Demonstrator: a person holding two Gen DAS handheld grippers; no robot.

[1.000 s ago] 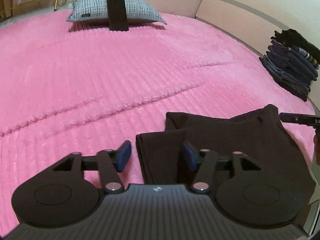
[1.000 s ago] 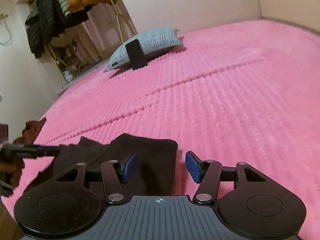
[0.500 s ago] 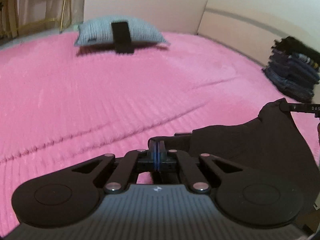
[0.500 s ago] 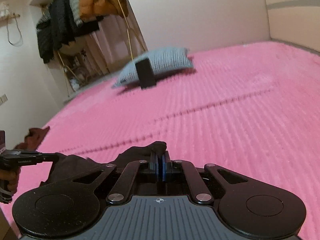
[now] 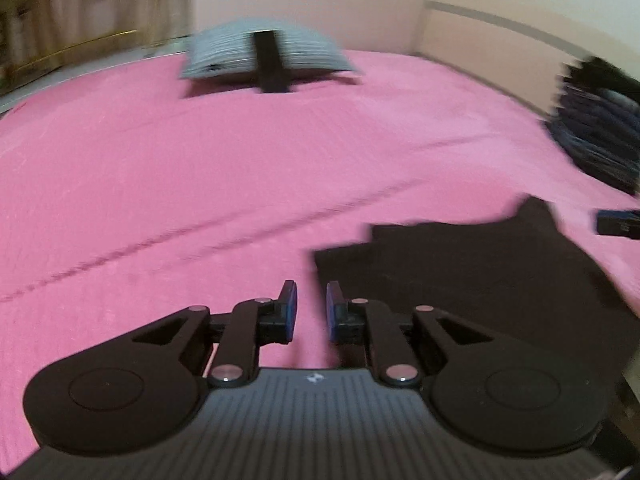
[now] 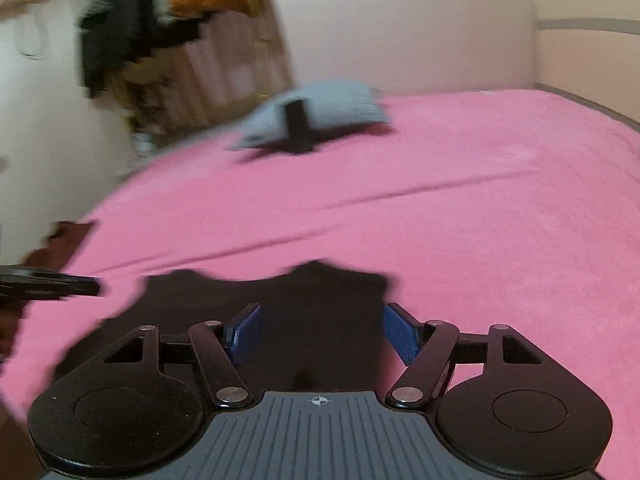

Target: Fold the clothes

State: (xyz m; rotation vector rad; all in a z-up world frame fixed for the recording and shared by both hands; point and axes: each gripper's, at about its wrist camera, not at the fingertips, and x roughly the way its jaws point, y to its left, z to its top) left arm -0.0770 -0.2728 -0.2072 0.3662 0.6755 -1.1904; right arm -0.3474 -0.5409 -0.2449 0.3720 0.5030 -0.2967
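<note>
Grippers, left gripper (image 5: 308,312) narrow and right gripper (image 6: 322,334) wide, open off the folded dark garment (image 5: 480,272) near the bed (image 5: 200,180) edge, just released, fold done.

left gripper (image 5: 308,312): black two-finger thing with blue pads, jaws opening, just a narrow gap so far, nothing between them, tilted down a fair bit

right gripper (image 6: 322,334): same black build, blue pads, jaws opening and already spread wide, pads pressing on nothing, also angled downward
</note>
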